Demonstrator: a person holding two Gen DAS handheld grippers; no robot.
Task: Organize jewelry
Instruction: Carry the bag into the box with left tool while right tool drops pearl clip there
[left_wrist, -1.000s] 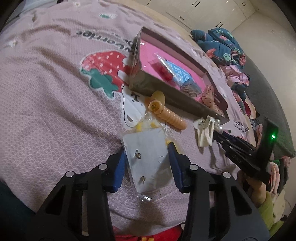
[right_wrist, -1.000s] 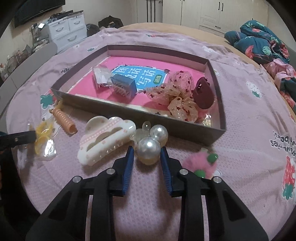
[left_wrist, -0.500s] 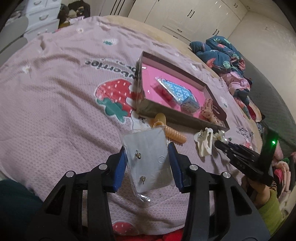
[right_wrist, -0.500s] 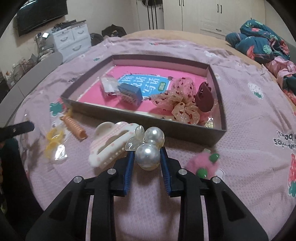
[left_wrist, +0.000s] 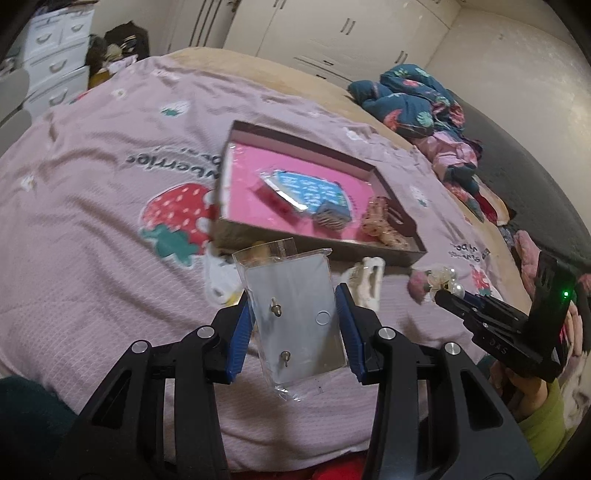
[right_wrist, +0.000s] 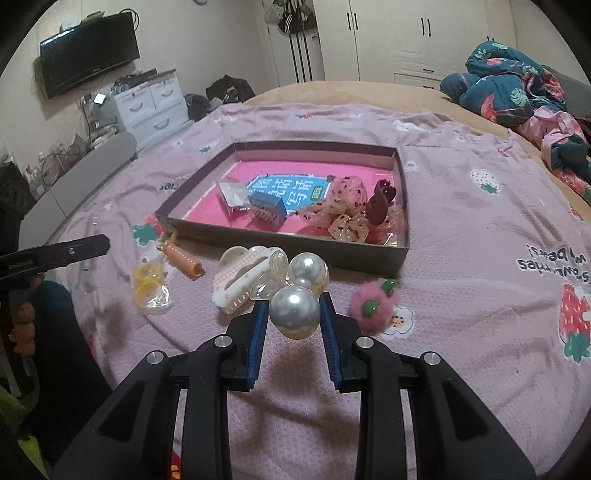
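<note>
In the left wrist view the left gripper (left_wrist: 293, 325) is filling the lower middle of the frame, its blue pads closed against the two long edges of a clear earring packet (left_wrist: 295, 321); the packet is standing tilted between them, lifted clear of the pink bedspread (left_wrist: 92, 229), with two small stud earrings (left_wrist: 275, 307) showing on its grey card; the shallow box (left_wrist: 402, 254) with the pink floor is lying above the packet, toward the centre of the frame, holding a blue patterned packet (left_wrist: 310, 188) and a blue comb clip (left_wrist: 332, 216); at the right edge the right gripper (left_wrist: 448, 291) is reaching in, gripped by a hand (left_wrist: 524, 391) in a green sleeve.

In the right wrist view the right gripper (right_wrist: 293, 321) is sitting at lower centre, its jaws narrowed onto the nearest bead of a pearl hair clip (right_wrist: 295, 312), which is being carried above the bedspread; the clip's other pearl and clear petals are sticking out just beyond the fingertips; directly behind it, on the cover, a cream claw clip (right_wrist: 236, 284) is lying, with a pink pompom tie (right_wrist: 373, 306) to its right and an orange spiral hair tie (right_wrist: 183, 258) and yellow rings in a clear bag (right_wrist: 149, 288) to its left; the box (right_wrist: 288, 247) is resting just past them in mid-frame, with a sheer dotted bow (right_wrist: 341, 214) and a maroon clip (right_wrist: 380, 206) in its right end; the other tool is poking in at the left edge.
</note>
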